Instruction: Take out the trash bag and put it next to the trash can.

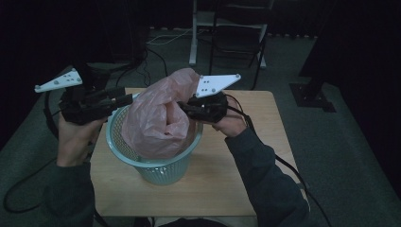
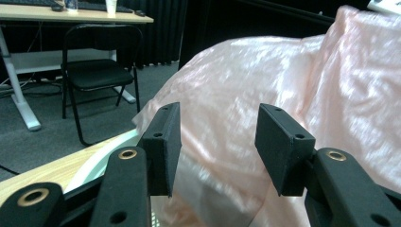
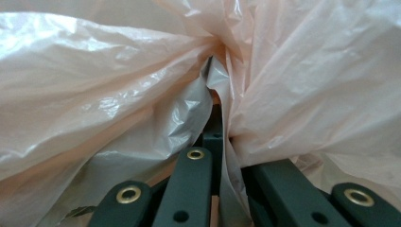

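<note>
A pale pink plastic bag (image 1: 156, 118) billows up out of a light green mesh basket (image 1: 161, 172) that stands on the wooden table (image 1: 222, 184). My right gripper (image 1: 182, 105) reaches in from the right and is shut on the bag's gathered film; in the right gripper view the bag (image 3: 94, 80) bunches into the closed jaws of the right gripper (image 3: 220, 123). My left gripper (image 1: 126, 99) hovers at the basket's left rim, open. In the left gripper view the left gripper (image 2: 217, 142) has its pads apart with nothing pinched, the bag (image 2: 265, 75) just ahead.
A black folding chair (image 1: 239, 33) and a white desk leg (image 1: 194, 33) stand on the grey floor beyond the table, with cables nearby. The left gripper view has the chair (image 2: 97, 71) and a desk (image 2: 71, 16) at its left. Bare tabletop lies in front of the basket.
</note>
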### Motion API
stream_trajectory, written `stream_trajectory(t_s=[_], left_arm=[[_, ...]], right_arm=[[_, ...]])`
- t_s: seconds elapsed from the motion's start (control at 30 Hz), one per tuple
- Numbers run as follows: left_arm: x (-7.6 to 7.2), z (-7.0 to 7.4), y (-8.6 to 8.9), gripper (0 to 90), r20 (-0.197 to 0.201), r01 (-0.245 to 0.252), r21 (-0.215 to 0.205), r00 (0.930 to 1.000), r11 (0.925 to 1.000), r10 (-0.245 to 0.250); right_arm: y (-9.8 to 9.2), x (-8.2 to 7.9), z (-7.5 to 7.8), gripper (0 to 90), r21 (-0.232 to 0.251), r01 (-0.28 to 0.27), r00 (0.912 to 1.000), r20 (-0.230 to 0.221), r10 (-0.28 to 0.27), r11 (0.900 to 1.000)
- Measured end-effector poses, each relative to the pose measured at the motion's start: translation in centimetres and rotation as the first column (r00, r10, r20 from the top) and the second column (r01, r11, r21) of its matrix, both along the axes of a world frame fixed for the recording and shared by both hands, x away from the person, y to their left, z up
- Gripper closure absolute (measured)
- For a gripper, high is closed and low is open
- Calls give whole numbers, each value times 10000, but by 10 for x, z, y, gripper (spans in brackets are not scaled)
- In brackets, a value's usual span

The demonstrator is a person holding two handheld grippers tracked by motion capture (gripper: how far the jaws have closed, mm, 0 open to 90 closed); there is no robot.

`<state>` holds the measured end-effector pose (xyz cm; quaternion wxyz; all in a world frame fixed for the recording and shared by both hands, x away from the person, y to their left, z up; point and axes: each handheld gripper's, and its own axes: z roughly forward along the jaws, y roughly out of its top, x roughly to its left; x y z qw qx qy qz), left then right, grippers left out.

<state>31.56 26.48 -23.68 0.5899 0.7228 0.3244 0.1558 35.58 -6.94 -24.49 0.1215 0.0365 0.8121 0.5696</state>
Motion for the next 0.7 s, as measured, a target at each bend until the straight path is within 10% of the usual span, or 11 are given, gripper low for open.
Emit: stream_trajectory(t_s=[0.7], left_arm=[[1, -7, 2, 504, -110, -204, 98, 9997, 9997, 205]], right_arm=[[-21, -9, 26, 891, 745, 120, 9986, 504, -158, 9971]])
